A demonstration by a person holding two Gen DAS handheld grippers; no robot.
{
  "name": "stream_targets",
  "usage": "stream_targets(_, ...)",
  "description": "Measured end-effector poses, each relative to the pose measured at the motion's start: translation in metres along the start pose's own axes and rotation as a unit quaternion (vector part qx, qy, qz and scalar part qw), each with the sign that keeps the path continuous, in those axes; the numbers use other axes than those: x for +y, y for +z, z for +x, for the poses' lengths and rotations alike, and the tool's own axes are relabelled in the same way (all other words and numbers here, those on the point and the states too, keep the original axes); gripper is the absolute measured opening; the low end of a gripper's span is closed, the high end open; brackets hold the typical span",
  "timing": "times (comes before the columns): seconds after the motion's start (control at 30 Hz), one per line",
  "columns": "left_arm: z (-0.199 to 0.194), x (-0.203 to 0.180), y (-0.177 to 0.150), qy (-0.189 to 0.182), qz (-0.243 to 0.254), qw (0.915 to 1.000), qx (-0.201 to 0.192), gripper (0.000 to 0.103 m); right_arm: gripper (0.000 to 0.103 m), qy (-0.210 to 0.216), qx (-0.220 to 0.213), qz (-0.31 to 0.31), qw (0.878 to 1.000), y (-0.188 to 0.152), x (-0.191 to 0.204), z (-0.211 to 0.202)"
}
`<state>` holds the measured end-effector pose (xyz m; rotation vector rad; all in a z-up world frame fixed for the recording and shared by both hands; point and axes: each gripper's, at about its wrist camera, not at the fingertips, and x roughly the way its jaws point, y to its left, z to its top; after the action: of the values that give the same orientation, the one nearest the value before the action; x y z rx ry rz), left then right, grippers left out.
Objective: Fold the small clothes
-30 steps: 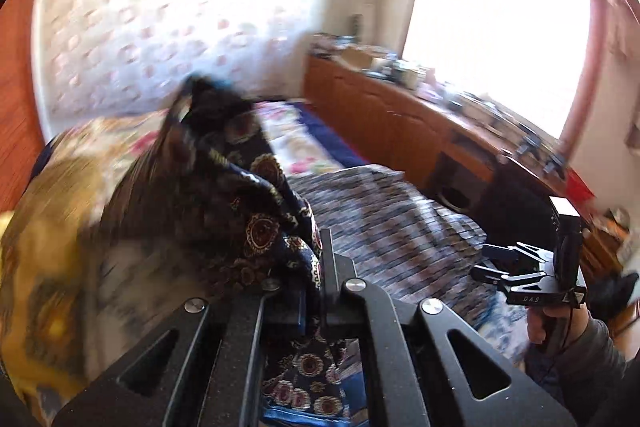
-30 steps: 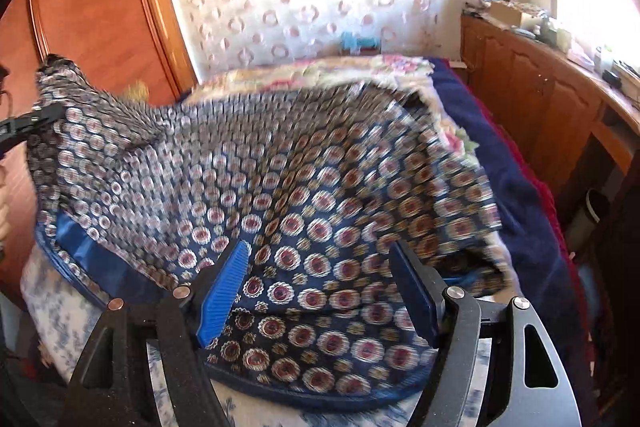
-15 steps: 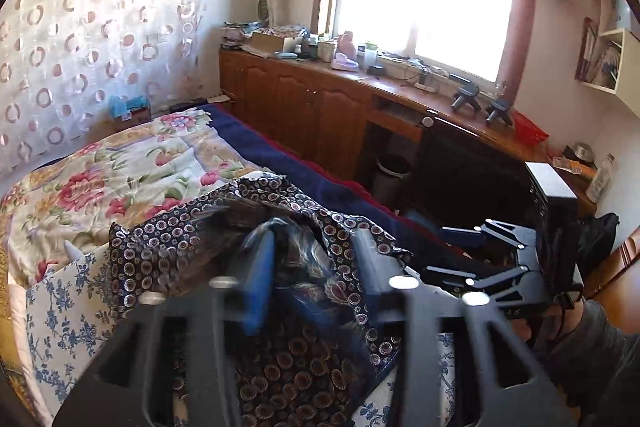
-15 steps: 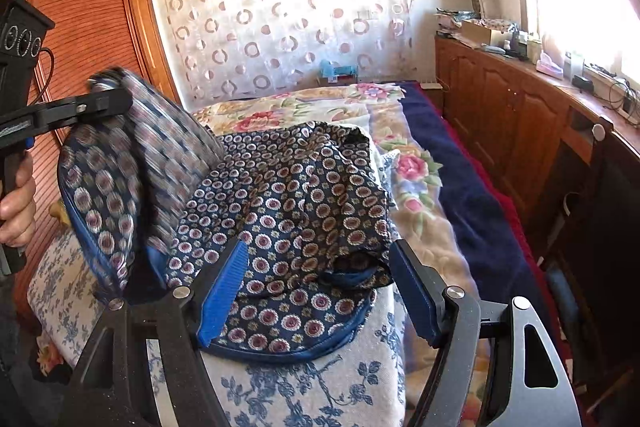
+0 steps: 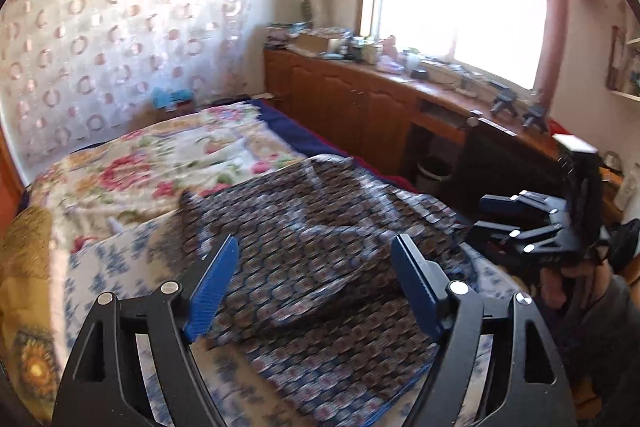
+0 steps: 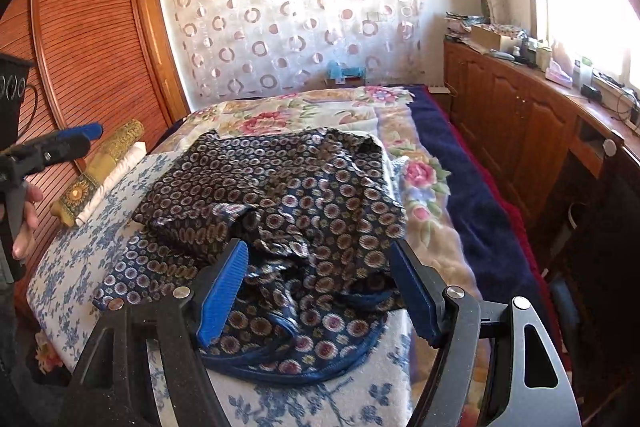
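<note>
- While our left gripper [image 5: 314, 285] is opening with nothing pinched, our right gripper [image 6: 318, 289] hangs wide, empty.
- We find the patterned garment [image 6: 276, 195] rumpled at the bed's [image 6: 472, 227] near end.
- Soft, light, slippery, we judge; pinch its blue hem [image 6: 304, 373].

The patterned garment [image 5: 320, 247] is seen crumpled on the bed [image 5: 160, 163]; the left tongs [image 5: 316, 291], opening, are held above it, nothing gripped, with the right tongs [image 5: 480, 215] at three o'clock.

Patterned garment [image 6: 280, 195] on bed [image 6: 460, 227]
</note>
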<state>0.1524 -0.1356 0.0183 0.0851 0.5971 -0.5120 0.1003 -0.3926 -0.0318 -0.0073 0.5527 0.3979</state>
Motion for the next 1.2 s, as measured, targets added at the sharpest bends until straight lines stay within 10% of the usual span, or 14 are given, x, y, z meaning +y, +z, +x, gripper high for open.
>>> stream_targets(1.2, -0.055, 0.122, -0.09, 0.099, -0.112, 0.9887, -0.016, 0.079, 0.075, 0.099, 0.118, -0.178, 0.972, 0.053, 0.172, 0.153)
